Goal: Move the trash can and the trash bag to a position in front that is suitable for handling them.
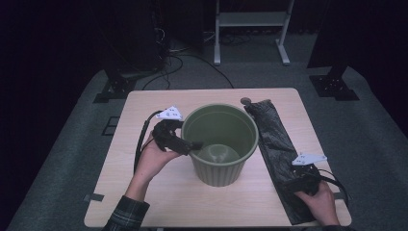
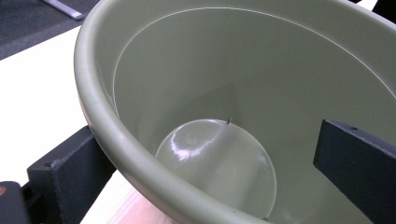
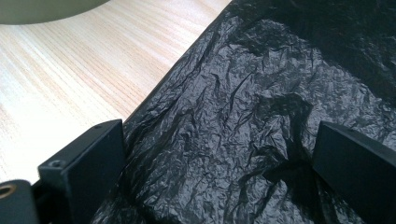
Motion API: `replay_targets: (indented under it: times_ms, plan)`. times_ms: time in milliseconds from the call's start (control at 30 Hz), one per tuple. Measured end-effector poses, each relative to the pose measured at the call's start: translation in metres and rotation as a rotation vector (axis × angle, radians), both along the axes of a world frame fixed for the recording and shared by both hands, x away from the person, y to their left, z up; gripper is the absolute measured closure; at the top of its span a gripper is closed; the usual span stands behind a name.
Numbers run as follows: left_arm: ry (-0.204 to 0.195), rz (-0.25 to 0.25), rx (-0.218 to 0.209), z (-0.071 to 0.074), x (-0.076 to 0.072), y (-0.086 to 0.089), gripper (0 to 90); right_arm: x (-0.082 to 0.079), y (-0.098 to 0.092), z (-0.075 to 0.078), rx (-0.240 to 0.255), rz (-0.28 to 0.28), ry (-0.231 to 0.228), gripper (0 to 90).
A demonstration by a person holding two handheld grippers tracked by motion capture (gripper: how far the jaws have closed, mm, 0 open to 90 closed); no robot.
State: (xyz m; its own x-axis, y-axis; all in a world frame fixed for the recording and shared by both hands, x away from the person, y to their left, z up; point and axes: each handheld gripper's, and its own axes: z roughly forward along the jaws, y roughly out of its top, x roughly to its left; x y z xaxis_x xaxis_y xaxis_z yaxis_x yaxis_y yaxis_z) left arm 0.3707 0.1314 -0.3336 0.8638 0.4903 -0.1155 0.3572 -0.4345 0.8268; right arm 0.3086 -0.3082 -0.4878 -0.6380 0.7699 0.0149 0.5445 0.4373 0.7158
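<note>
Nearest the person, the right gripper (image 1: 297, 180) rests low on the near end of a black plastic bag (image 1: 276, 144) that lies flat and folded along the right side of the pale wooden surface (image 1: 144, 192). In the right gripper view its fingers (image 3: 88, 163) stand wide apart, with crinkled black film spread between and beneath them; they are open and pinch nothing. The bag's edge runs just past the left finger, and bare wood lies beyond it on that side. The person's right hand (image 1: 320, 199) wraps the handle behind.

A little farther out, the left hand (image 1: 154, 156) holds the left gripper (image 1: 192, 144) at the near-left rim of a green bucket (image 1: 221, 166), which stands upright in the middle of the surface. In the left gripper view the fingers (image 2: 70, 172) straddle the rim: one sits outside the wall, the other inside the bucket, and the rim passes between them. A clear gap shows between the inner finger and the wall, so the fingers are open around the rim rather than clamped on it. The bucket's round glossy bottom lies beyond and below the fingers.

Farther still, the bag stretches away from the right fingers along the bucket's right flank, just beside it, to the far edge of the surface.
</note>
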Motion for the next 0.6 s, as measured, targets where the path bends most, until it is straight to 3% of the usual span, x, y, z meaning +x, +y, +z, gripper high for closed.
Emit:
replay_targets:
  times_ms: [433,600]
  plan:
    - [-0.005,-0.011,-0.005,0.0,0.012,-0.023,0.0,0.0,0.0,0.0,0.001,0.0,0.0,1.7]
    - [-0.012,-0.001,-0.025,0.0,0.016,-0.026,0.0,0.0,0.0,0.0,0.001,0.0,0.0,1.7]
